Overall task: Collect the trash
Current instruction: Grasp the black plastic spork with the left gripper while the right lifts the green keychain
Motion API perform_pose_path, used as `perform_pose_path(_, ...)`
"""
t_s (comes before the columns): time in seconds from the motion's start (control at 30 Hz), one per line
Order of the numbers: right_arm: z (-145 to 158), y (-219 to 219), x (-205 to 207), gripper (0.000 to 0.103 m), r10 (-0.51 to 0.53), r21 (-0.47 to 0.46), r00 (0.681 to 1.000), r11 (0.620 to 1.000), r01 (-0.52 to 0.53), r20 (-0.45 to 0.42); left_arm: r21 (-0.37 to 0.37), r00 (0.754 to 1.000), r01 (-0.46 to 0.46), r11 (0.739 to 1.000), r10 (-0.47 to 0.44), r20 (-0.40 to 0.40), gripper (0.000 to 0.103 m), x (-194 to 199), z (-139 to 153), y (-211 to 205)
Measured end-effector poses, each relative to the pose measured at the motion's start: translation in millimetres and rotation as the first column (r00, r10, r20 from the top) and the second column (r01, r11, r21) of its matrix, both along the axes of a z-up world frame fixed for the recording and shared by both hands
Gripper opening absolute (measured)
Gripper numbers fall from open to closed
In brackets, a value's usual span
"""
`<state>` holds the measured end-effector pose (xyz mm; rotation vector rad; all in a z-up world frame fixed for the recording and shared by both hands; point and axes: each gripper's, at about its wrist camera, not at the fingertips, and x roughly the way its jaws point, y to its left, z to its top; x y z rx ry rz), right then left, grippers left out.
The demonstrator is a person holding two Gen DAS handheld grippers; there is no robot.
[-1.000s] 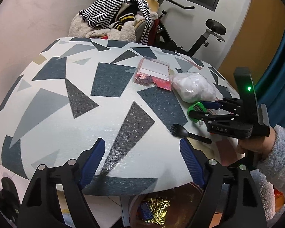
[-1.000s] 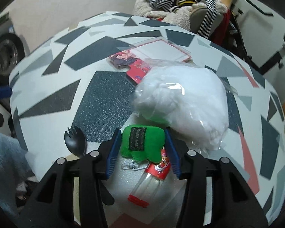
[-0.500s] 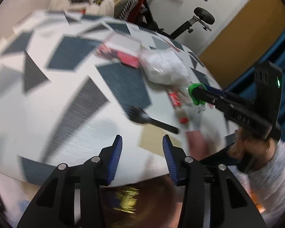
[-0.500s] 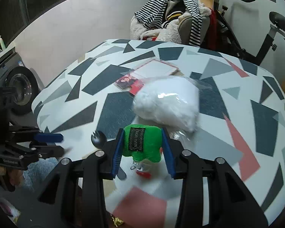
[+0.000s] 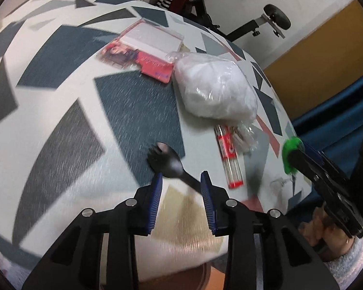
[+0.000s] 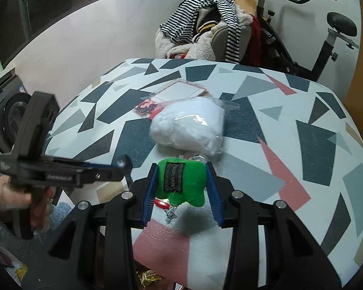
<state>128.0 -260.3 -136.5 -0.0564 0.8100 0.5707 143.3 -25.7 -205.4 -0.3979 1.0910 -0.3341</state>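
My right gripper (image 6: 181,169) is shut on a green plush keychain (image 6: 180,183) and holds it above the patterned table (image 6: 290,145); the plush also shows in the left wrist view (image 5: 289,153). My left gripper (image 5: 181,178) is open, its jaws on either side of the handle of a black plastic spork (image 5: 168,163) that lies on the table. A clear bag of white stuffing (image 5: 216,90) lies beyond, also in the right wrist view (image 6: 188,125). A red and clear tube packet (image 5: 230,159) lies to the spork's right.
A clear packet with a red card (image 5: 145,48) lies at the back of the table. A chair piled with clothes (image 6: 205,31) and an exercise bike (image 6: 326,46) stand behind. A bin with gold wrappers (image 6: 147,278) sits under the near table edge.
My left gripper narrowed its jaws and moved forward and right to straddle the spork's handle. My right gripper lifted the green plush off the table and drew back.
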Motion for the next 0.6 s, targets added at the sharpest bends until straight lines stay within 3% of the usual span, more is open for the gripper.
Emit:
perform_pose_path(0.2,-1.2,-12.3,2.6,0.040,-0.023,0.012,1.000,1.000,0.023,0.000,0.107,0.999,0.027,0.994,-0.029,0.017,0.032,25.0,3.9,-19.4)
perform_pose_path(0.6,-4.6,-37.0,3.9,0.040,-0.070,0.022,0.998,0.997,0.070,0.001,0.361,0.995,-0.007,0.933,-0.030,0.095,0.032,27.5,3.0,-61.9)
